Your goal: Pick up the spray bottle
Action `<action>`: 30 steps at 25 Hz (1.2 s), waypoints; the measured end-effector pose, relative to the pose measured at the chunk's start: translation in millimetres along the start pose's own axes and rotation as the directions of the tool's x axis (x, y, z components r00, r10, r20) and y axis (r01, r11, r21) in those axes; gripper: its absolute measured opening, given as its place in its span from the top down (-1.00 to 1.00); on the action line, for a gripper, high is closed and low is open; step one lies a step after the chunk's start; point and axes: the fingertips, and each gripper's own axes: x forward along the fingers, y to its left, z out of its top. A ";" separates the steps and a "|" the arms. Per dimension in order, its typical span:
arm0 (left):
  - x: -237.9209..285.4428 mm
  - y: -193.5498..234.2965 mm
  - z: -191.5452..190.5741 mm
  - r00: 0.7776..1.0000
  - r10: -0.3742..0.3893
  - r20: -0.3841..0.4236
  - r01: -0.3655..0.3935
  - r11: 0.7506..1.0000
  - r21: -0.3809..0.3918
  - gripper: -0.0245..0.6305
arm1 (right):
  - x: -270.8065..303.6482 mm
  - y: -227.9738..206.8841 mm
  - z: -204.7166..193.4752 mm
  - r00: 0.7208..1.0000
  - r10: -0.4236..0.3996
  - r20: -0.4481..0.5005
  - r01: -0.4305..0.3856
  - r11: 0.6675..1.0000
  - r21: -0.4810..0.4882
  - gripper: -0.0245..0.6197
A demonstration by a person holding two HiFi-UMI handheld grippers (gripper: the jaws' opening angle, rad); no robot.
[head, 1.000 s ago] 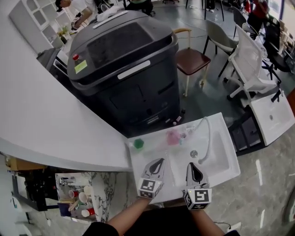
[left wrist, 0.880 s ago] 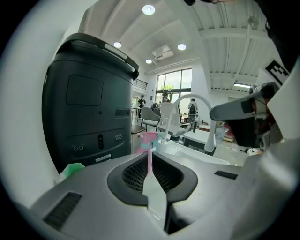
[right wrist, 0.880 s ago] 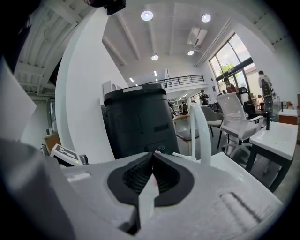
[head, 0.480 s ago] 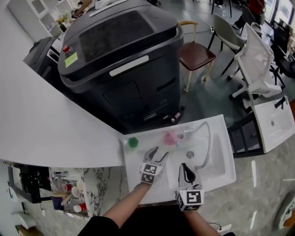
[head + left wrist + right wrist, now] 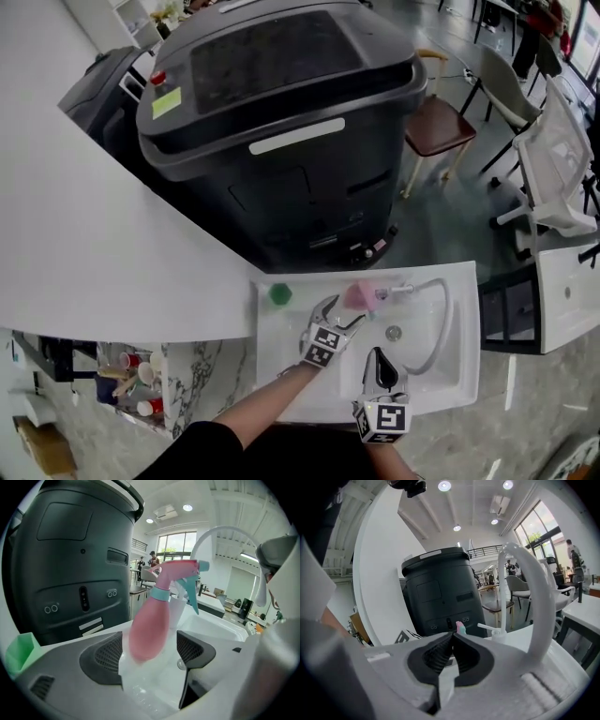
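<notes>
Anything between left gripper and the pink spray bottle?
Nothing: the left gripper view shows only bare white sink between the left gripper and the spray bottle. Its fingers have just been opening; the bottle is lined up with their gap, untouched.

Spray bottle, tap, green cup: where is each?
spray bottle (image 5: 147,630), left gripper view, pink body.
tap (image 5: 450,314), head view, curved pipe.
green cup (image 5: 279,293), head view, its top.
</notes>
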 end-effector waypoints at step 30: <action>-9.4 -20.0 16.7 0.996 -0.075 0.056 0.070 0.994 0.087 -0.25 | -32.8 -4.7 7.3 0.995 -0.096 0.020 0.096 0.995 -0.009 0.93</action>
